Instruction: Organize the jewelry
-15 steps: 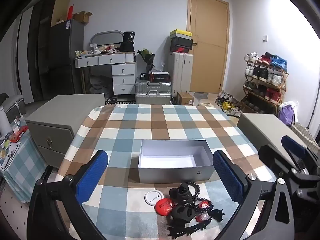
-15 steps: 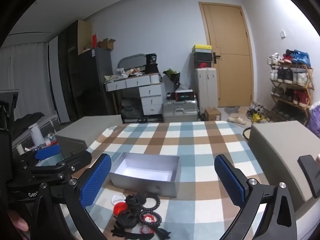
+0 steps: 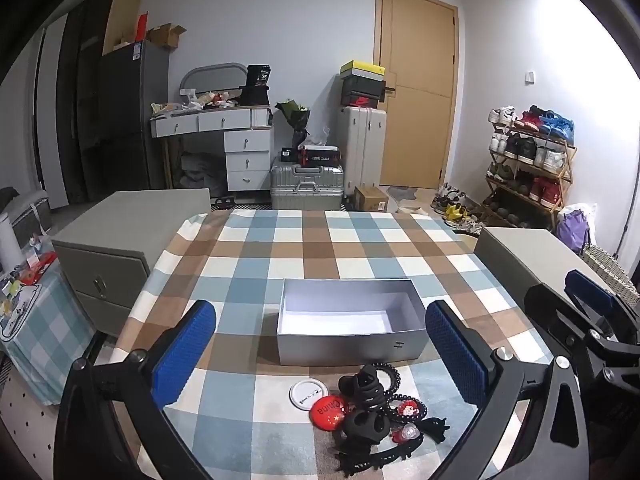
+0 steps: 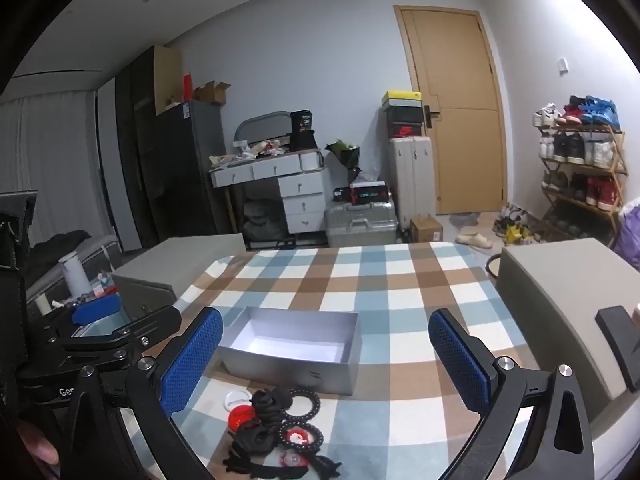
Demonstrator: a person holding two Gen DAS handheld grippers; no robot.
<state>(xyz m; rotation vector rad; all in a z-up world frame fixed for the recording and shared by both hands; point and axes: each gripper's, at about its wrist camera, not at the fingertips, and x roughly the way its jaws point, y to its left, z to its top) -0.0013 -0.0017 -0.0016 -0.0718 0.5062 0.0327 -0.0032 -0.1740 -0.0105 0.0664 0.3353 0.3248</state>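
Black gripper [image 3: 320, 356], blue dimpled pads [image 3: 182, 354]

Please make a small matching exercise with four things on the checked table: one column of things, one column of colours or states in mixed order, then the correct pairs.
Things:
1. box
2. round badge
3. China badge
4. left gripper

Descriptions:
A. red
B. silver, nothing inside
C. open, holding nothing
D. white

Pairs: 1-B, 2-D, 3-A, 4-C

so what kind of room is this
Most likely a lived-in bedroom or small flat: a shoe rack by the door, suitcases, a cluttered dressing table.
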